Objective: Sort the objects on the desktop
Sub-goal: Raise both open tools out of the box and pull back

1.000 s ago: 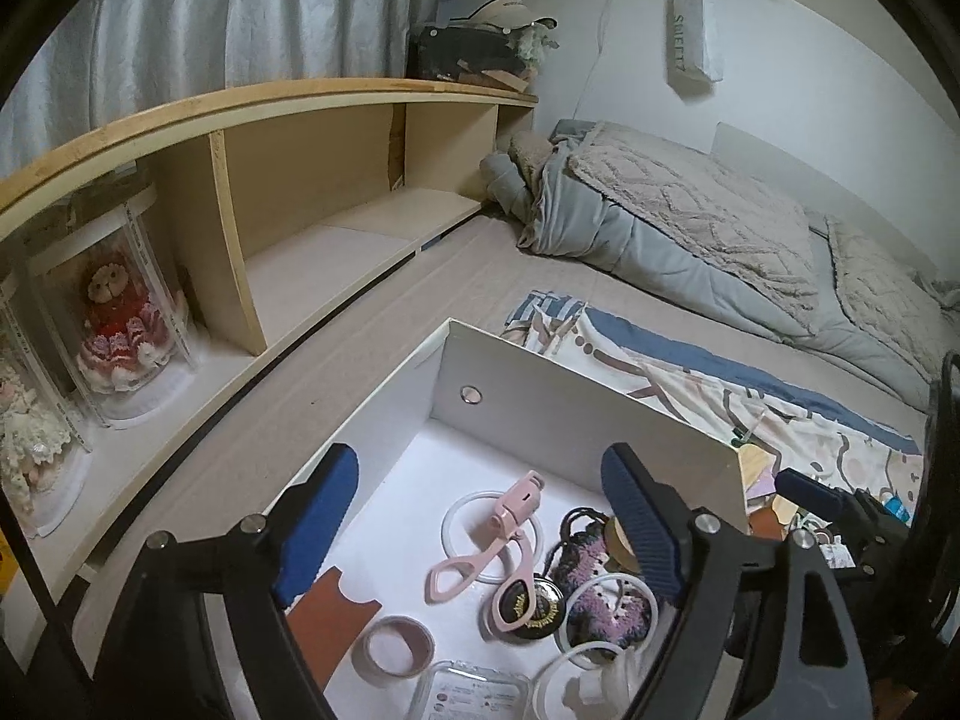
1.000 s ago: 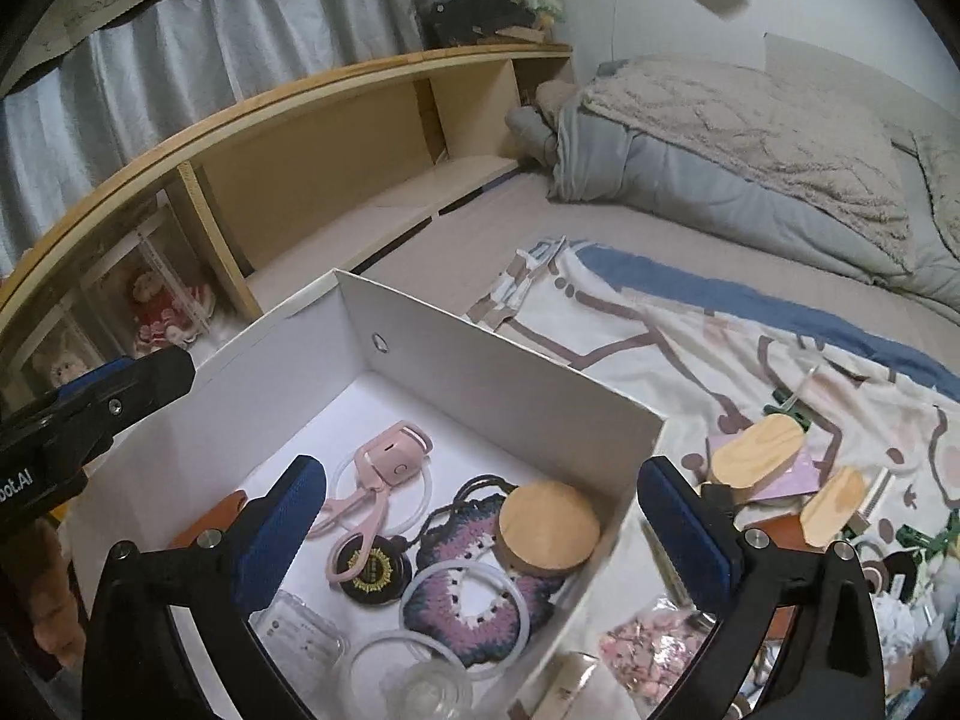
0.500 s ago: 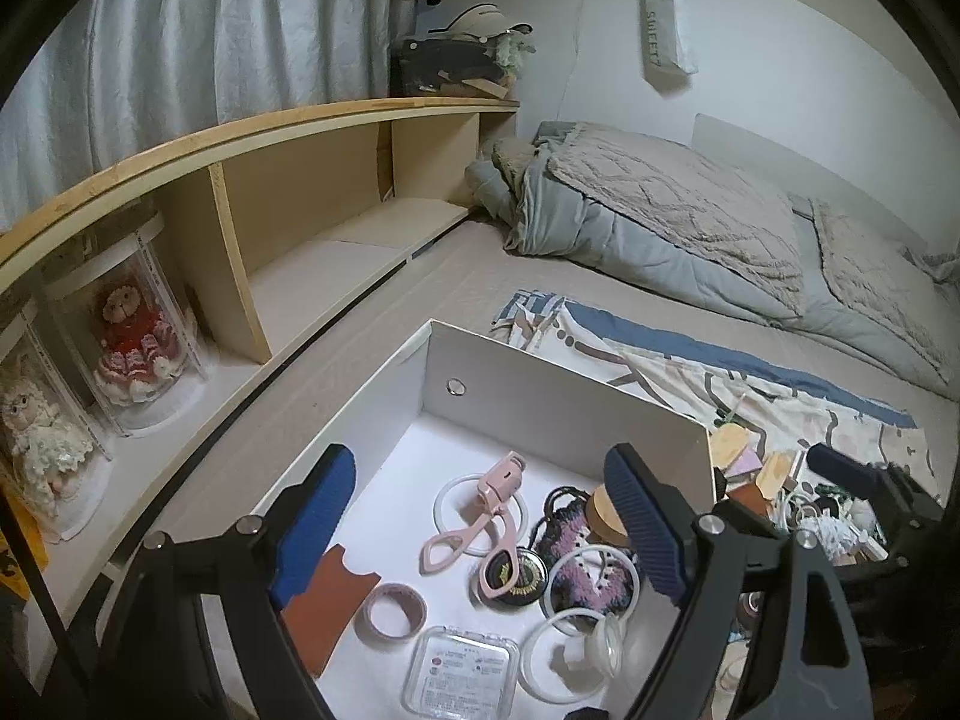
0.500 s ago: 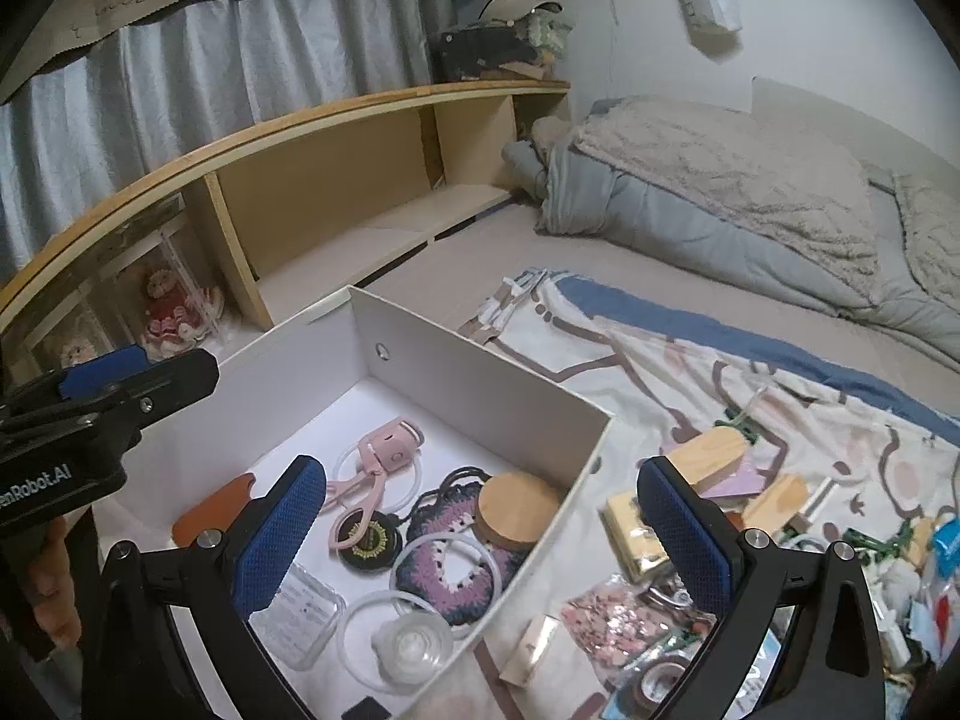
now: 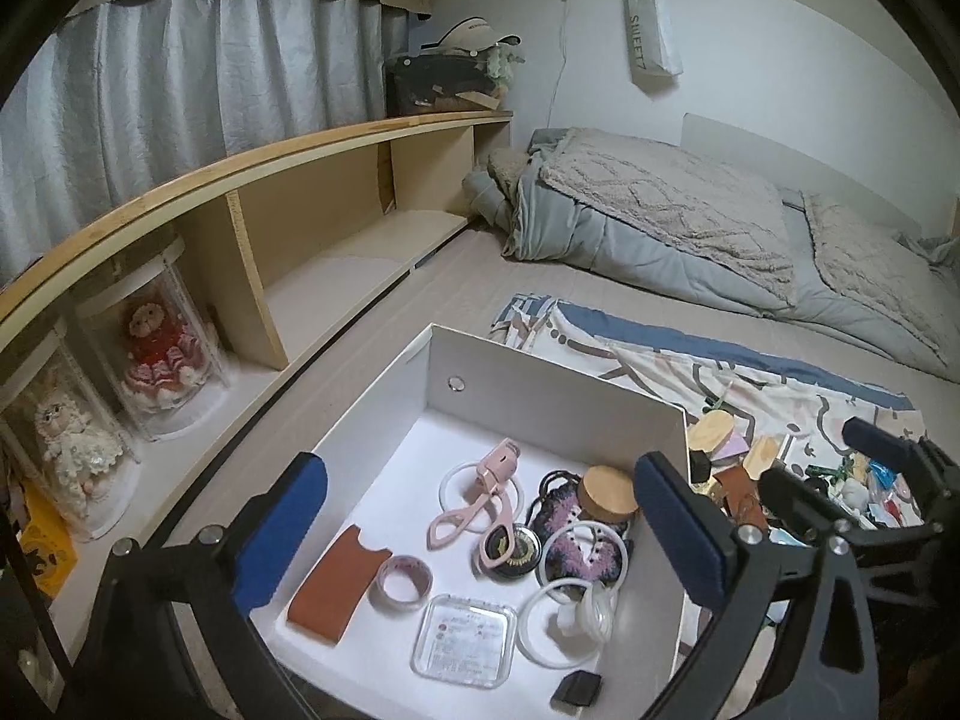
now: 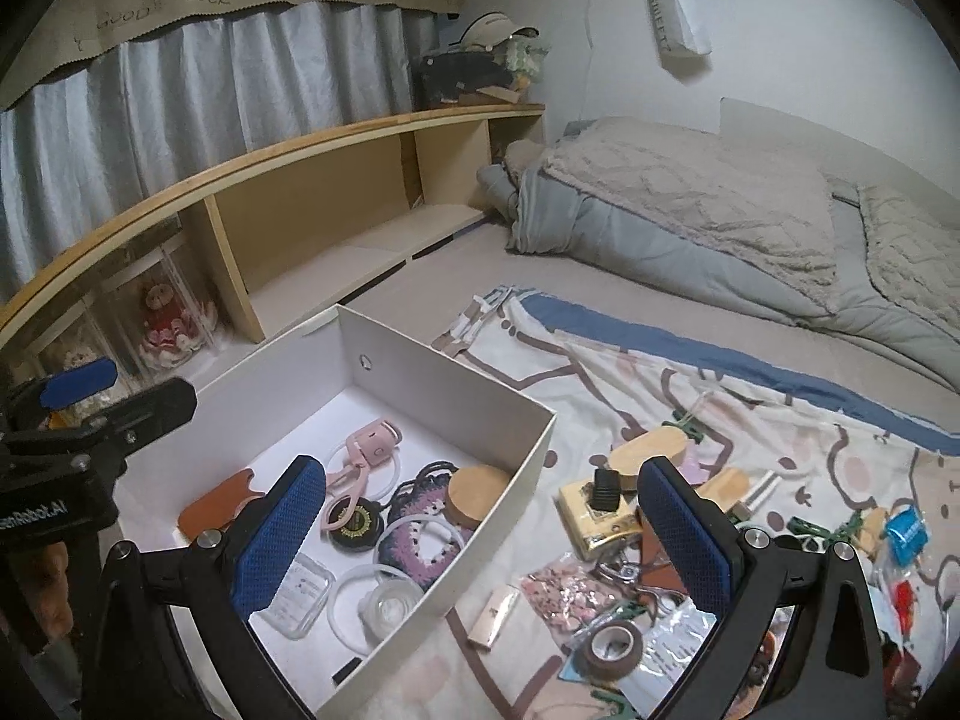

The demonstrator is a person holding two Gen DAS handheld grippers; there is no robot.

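Observation:
A white open box (image 5: 558,387) (image 6: 456,387) sits on the bed. It holds a pink eyelash curler (image 5: 480,501), a brown leather sleeve (image 5: 336,585), a round wooden lid (image 5: 609,492), a crochet coaster, white rings and a clear case (image 5: 465,639). My left gripper (image 5: 480,534) hovers open and empty above the box. My right gripper (image 6: 480,537) hovers open and empty over the box's right wall. Loose items lie on the patterned cloth (image 6: 690,396): a yellow box (image 6: 594,516), wooden pieces (image 6: 651,450), brown tape (image 6: 612,648), a pink bag (image 6: 561,591).
A wooden shelf (image 5: 336,222) runs along the left, with dolls in clear cases (image 5: 156,348). A grey duvet (image 5: 660,222) lies at the far end of the bed. The left gripper shows at the right wrist view's left edge (image 6: 90,414).
Both grippers have pulled back and risen, so more of the box and the cloth shows. The right gripper has shifted right, toward the loose items. Both stay open and empty.

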